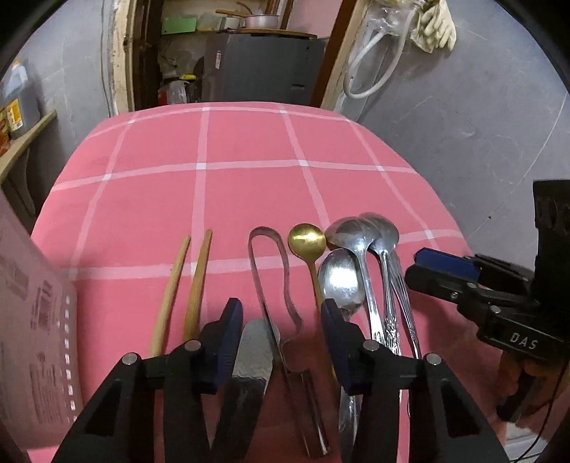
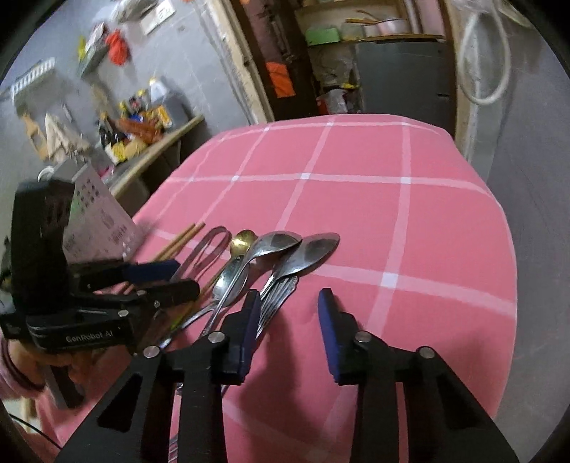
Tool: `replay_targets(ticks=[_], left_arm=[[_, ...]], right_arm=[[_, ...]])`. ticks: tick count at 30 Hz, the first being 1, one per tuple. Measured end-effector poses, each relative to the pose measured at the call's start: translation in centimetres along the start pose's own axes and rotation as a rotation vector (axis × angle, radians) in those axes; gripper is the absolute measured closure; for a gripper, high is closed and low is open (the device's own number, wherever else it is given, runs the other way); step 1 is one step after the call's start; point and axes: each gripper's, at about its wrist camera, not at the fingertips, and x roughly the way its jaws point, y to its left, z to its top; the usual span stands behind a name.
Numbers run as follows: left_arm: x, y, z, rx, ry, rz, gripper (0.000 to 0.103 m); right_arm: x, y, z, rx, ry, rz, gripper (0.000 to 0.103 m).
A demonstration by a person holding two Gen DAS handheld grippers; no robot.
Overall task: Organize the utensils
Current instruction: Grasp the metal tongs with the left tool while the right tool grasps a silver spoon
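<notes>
Utensils lie in a row across the near edge of a table under a pink checked cloth point(image 1: 249, 149), handles toward the cameras. Nearest in the left wrist view, the left gripper point(image 1: 281, 313) hangs over the row with its jaws apart and nothing pressed between the blue pads; a knife blade point(image 1: 254, 352) and the handle end of the metal tongs point(image 1: 274, 277) lie in the gap below. At ten o'clock from that gripper rest two wooden chopsticks point(image 1: 185, 281), side by side but not touching. At twelve to one o'clock sit a gold spoon point(image 1: 307, 239), then a cluster of steel spoons point(image 1: 351, 249) overlapping each other, with what look like forks under them. At three o'clock the right gripper point(image 1: 420, 265) comes in from the side, just beside the spoon handles. In its own view the right gripper point(image 2: 290, 310) has its jaws apart over bare cloth, the steel spoons point(image 2: 285, 249) at eleven o'clock, its left pad just beside the fork tines point(image 2: 276, 297). A printed carton point(image 1: 32, 320) stands at the table's left edge. Farthest, at twelve o'clock, a doorway opens on cluttered shelves point(image 1: 213, 25).
</notes>
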Motion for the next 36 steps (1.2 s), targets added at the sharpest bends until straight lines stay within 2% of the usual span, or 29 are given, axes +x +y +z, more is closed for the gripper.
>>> replay_targets(ticks=[4,11,18,22,26,32,36], left_arm=[[0.3,-0.1,0.6,0.025,0.010,0.010,0.063],[0.8,0.3,1.5,0.041,0.044,0.020,0.075],[1.6,0.8,2.8,0.046,0.137,0.001,0.078],[1.6,1.0,3.4,0.031,0.163,0.004,0.085],[1.0,2.2,2.8,-0.055,0.153,-0.067,0.085],[-1.3,1.8,1.1,-0.052,0.093,-0.092,0.085],[-3.1,1.6,0.5,-0.053,0.064,-0.125,0.085]], right_arm=[[0.5,-1.2,1.0,0.054,0.017,0.044,0.074],[1.7,-4.9,2.0,0.274,0.035,0.199,0.077],[3.2,-6.0,3.6,0.386,0.107,0.201,0.088],[4.1,-5.9,3.2,0.465,0.110,0.224,0.092],[3.6,-4.8,2.1,0.481,0.093,0.233,0.095],[1.3,-4.0,0.5,0.516,0.061,0.256,0.100],[-0.7,-3.4,-0.7,0.539,0.038,0.241,0.101]])
